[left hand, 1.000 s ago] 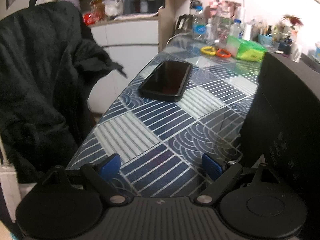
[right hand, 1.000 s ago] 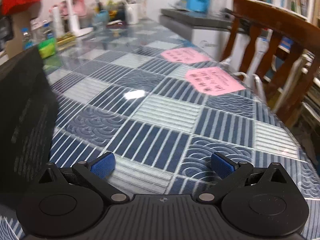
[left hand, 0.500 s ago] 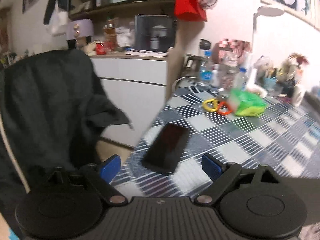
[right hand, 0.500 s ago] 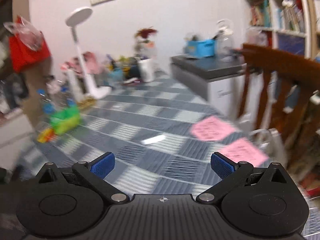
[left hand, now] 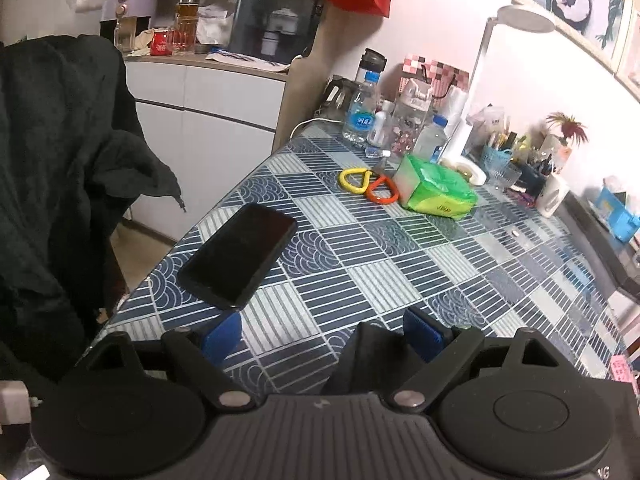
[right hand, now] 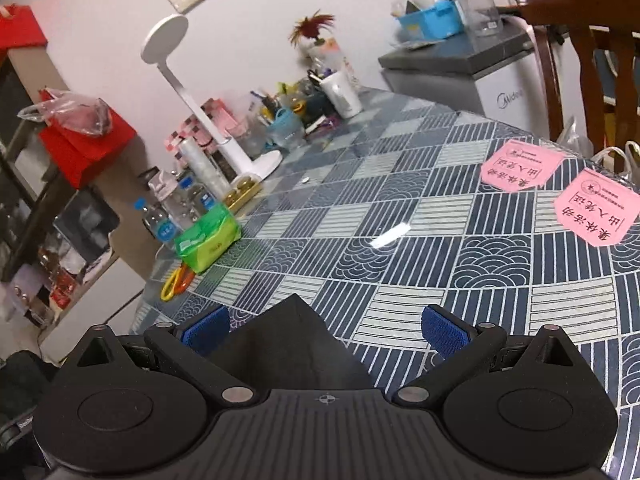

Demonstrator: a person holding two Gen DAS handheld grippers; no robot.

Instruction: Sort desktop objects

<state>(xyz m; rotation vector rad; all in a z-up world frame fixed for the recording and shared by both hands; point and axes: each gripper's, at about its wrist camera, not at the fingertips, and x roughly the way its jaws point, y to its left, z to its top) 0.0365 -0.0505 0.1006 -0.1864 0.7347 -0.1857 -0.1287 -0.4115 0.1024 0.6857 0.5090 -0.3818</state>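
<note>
Sorting looks barely begun to me. I have both the left gripper (left hand: pixel 322 334) and the right gripper (right hand: pixel 324 330) spread wide, holding nothing. Phone (left hand: pixel 239 254) lies near the table (left hand: pixel 400 276) edge; yellow ring (left hand: pixel 355 179), orange ring (left hand: pixel 383 190) and green packet (left hand: pixel 436 190) lie farther back, unsorted.

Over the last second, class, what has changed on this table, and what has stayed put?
Both grippers, left and right, rose and tilted, seeing the table from higher; the black box now sits low by them. Nothing was grasped or released. The phone, rings, green pack and pink slips stayed put.
</note>
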